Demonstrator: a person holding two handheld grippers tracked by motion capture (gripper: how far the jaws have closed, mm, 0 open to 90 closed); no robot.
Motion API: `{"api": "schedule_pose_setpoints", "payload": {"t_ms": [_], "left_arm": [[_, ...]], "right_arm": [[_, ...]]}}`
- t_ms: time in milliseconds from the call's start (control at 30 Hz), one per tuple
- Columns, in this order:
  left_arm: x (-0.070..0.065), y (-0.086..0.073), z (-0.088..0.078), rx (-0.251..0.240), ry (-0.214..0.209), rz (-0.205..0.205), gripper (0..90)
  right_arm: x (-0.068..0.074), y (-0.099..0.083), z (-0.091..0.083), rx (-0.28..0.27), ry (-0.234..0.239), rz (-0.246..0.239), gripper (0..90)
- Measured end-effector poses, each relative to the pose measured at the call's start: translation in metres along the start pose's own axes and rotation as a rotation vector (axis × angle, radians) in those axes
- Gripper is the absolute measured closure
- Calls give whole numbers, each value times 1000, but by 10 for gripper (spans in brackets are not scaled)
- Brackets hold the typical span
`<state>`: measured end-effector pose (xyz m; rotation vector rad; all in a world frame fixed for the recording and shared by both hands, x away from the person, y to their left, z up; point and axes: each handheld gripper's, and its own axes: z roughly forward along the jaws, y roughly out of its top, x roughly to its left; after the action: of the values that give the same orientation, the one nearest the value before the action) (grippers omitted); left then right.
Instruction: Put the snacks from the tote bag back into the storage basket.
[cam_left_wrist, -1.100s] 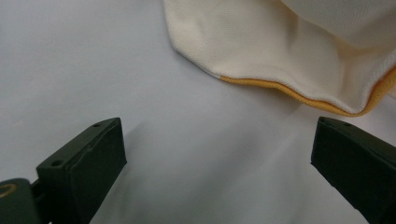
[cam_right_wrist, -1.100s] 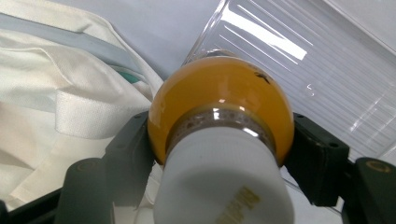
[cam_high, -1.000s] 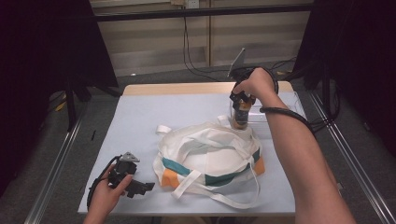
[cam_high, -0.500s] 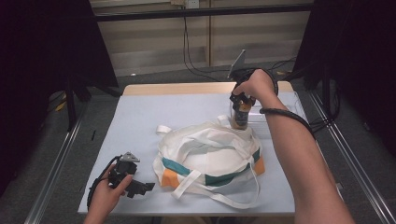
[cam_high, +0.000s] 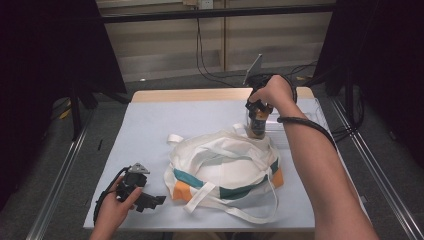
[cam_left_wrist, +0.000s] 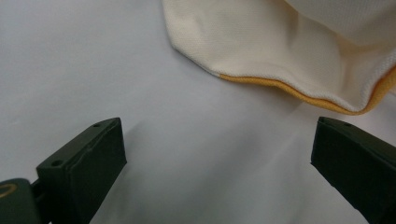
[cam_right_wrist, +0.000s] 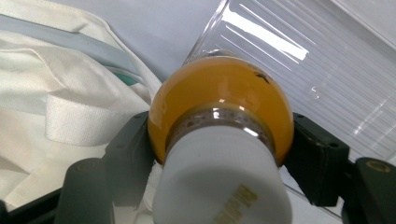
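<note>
Barely anything has changed over the last second: the right gripper (cam_high: 257, 111) is still clamped on the bottle (cam_high: 258, 124) at the far edge of the bag (cam_high: 225, 167), and the left gripper (cam_high: 146, 199) hasn't budged from the table's (cam_high: 150, 125) near left corner. Up close, the right gripper view shows the bottle's orange shoulder (cam_right_wrist: 219, 98) squeezed between both jaws, white cap (cam_right_wrist: 219, 182) with yellow lettering I can't read, and a clear ribbed box (cam_right_wrist: 299, 60) behind. The left gripper view has its jaws wide apart, holding nothing, facing the bag's orange-trimmed edge (cam_left_wrist: 299, 93).
</note>
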<state>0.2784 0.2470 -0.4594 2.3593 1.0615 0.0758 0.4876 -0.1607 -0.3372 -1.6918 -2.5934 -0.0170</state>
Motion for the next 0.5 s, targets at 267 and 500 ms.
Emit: {"api": "schedule_pose_setpoints", "payload": {"t_ms": [267,500], "left_arm": [[1,0,0,9,-1,11,29],[0,0,0,10,-1,9,29]], "right_arm": [[-1,0,2,2,3,-3,297],[-1,0,4,5,8,0,297]]}}
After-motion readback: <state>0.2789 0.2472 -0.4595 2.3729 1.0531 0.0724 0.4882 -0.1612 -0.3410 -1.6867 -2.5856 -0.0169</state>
